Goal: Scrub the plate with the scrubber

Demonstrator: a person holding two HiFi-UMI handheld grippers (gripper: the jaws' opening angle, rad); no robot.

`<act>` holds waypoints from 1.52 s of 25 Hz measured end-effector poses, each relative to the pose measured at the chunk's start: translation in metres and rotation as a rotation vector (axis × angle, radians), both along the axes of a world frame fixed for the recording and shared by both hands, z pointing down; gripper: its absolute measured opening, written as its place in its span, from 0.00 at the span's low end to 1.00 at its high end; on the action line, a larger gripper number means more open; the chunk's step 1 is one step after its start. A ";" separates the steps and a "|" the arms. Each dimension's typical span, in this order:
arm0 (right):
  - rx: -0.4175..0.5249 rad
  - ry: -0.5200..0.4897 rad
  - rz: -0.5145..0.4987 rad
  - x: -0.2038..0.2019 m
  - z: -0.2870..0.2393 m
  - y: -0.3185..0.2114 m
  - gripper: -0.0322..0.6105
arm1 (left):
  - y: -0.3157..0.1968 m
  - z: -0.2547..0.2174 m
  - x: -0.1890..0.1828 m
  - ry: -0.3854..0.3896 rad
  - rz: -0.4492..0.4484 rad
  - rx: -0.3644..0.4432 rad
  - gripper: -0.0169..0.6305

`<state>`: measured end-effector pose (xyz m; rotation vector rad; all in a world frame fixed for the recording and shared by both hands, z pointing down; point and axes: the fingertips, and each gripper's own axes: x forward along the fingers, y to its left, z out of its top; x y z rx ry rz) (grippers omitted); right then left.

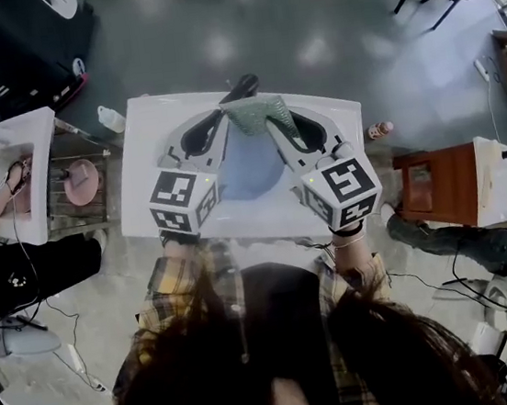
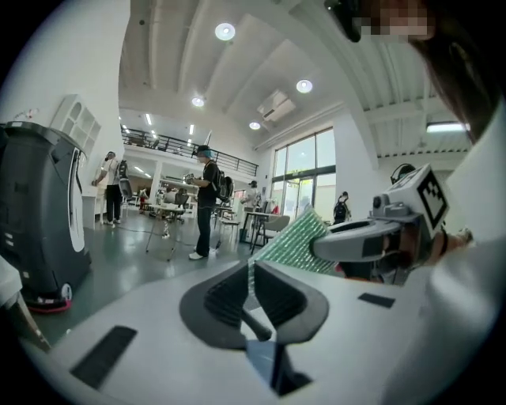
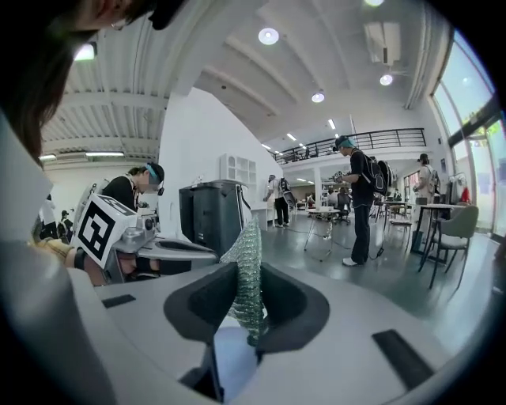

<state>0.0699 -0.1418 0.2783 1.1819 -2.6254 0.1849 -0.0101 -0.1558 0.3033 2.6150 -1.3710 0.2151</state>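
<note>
In the head view both grippers are raised above a blue plate [image 1: 247, 168] that lies on the white table [image 1: 150, 155]. A green mesh scrubber [image 1: 258, 113] hangs between their tips. My right gripper [image 3: 249, 297] is shut on the scrubber [image 3: 247, 273], which stands up from its jaws. My left gripper [image 2: 251, 286] is shut on the thin left edge of the scrubber [image 2: 294, 241]. The right gripper [image 2: 360, 241] holds the other side. In the head view the left gripper [image 1: 223, 118] and the right gripper [image 1: 273, 116] point away from me, tips close together.
A clear bottle [image 1: 111, 119] lies off the table's left corner, and a small bottle [image 1: 379, 129] off its right side. A brown stand [image 1: 436, 184] is to the right. Another person works at a table [image 1: 27, 171] on the left. A black machine [image 2: 39, 221] and several people stand farther off.
</note>
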 end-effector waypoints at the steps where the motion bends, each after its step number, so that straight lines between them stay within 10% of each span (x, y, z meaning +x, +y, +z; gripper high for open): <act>1: 0.010 -0.010 0.003 0.002 -0.004 0.000 0.21 | 0.002 -0.008 0.004 0.001 0.014 0.015 0.08; 38: 0.091 -0.022 -0.010 0.014 -0.039 0.001 0.20 | 0.017 -0.059 0.026 -0.010 0.102 0.125 0.05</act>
